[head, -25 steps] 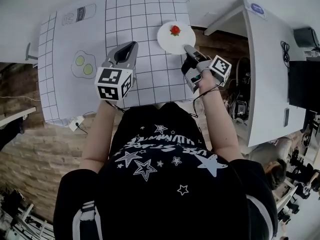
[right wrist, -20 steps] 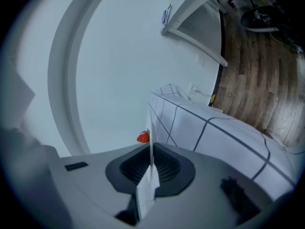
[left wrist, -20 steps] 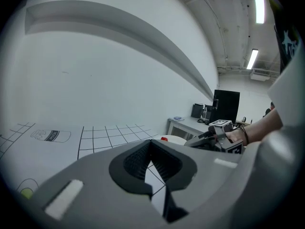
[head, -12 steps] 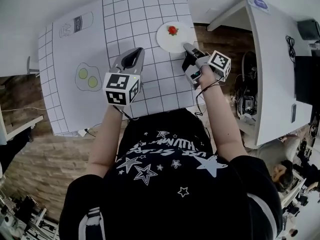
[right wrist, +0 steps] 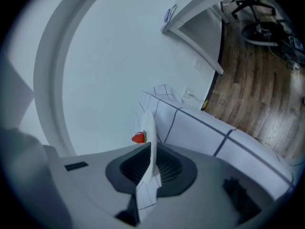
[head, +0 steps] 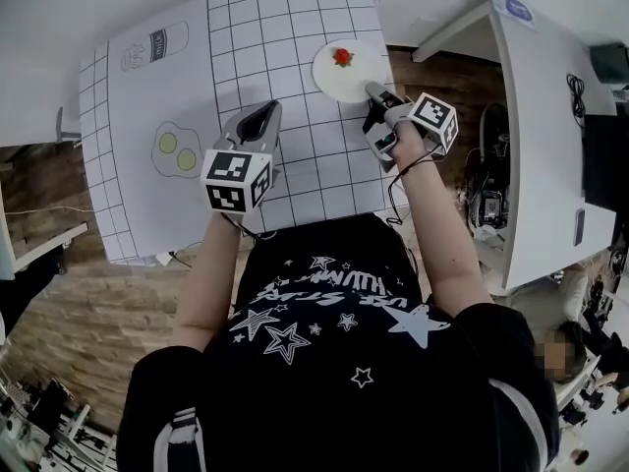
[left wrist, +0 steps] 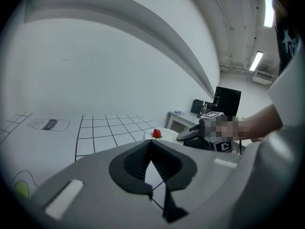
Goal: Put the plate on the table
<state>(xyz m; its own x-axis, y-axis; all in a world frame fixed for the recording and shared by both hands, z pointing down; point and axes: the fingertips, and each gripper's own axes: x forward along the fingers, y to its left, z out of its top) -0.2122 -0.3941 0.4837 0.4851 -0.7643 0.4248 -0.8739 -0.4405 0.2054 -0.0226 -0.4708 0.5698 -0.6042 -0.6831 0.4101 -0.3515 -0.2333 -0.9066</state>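
The right hand-held gripper (head: 372, 90) is clamped on the near rim of a white plate (head: 344, 77). In the right gripper view the rim (right wrist: 150, 128) shows edge-on, pinched between the two dark pads with the jaws nearly together. A red strawberry (head: 342, 57) sits on the far part of the plate. The plate is over the far right corner of the table (head: 285, 28), above the white grid-printed cloth (head: 324, 165); whether its base touches the cloth cannot be told. The left hand-held gripper (head: 261, 112) is over the middle of the cloth, well apart from the plate. Its jaws meet at the tips with nothing between them (left wrist: 150, 143). A drawing of fried eggs (head: 176, 151) is on the cloth to its left.
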